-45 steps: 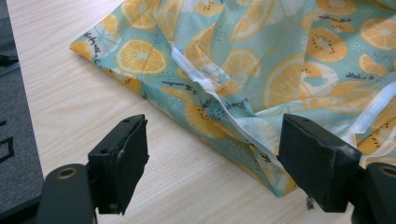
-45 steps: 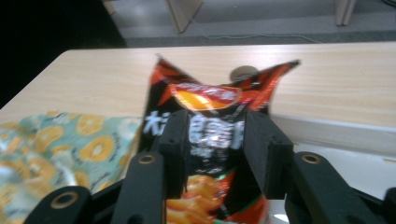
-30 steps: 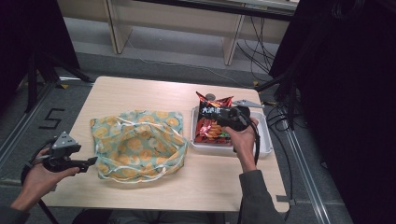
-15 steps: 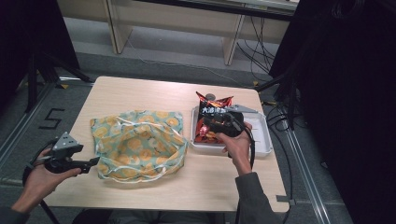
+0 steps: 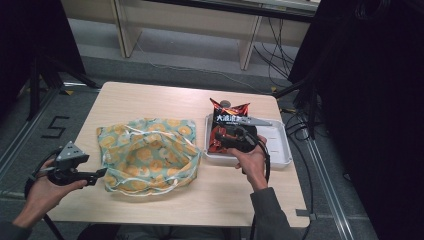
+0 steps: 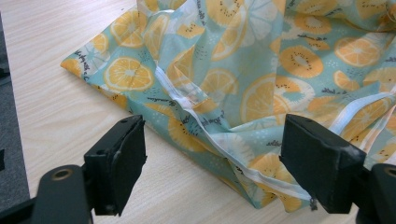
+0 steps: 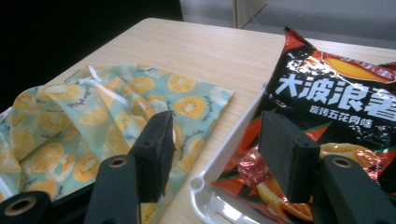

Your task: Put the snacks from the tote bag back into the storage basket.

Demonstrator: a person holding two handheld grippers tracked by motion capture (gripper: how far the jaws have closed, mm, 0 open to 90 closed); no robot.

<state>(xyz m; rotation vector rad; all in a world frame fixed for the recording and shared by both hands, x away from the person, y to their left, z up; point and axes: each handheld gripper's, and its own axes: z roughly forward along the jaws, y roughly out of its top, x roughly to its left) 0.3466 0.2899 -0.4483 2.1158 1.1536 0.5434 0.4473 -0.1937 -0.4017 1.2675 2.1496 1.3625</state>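
High view shows the right gripper (image 5: 226, 140) low over the bag of chips (image 5: 226, 130), which lies in the white tray (image 5: 280, 159) and leans over its far rim. Its jaws have just been opening and now stand apart, with nothing pressed between them; in the right gripper view the tray's corner and the lower edge of the chips bag (image 7: 336, 112) sit in the gap ahead. The fruit-print bag (image 5: 147, 155) lies just to the left of this gripper, its mouth loose and crumpled.

The left gripper (image 5: 97, 175) is also open, its jaws standing on either side of the near hem of the fruit-print bag (image 6: 261, 84) without pinching it.

For a good grasp, I think the right jaws should go down over the crimped lower edge of the chips, not the puffy middle, and avoid the tray rim. The left gripper should first pinch the hem and lift it, so the mouth stays wide.
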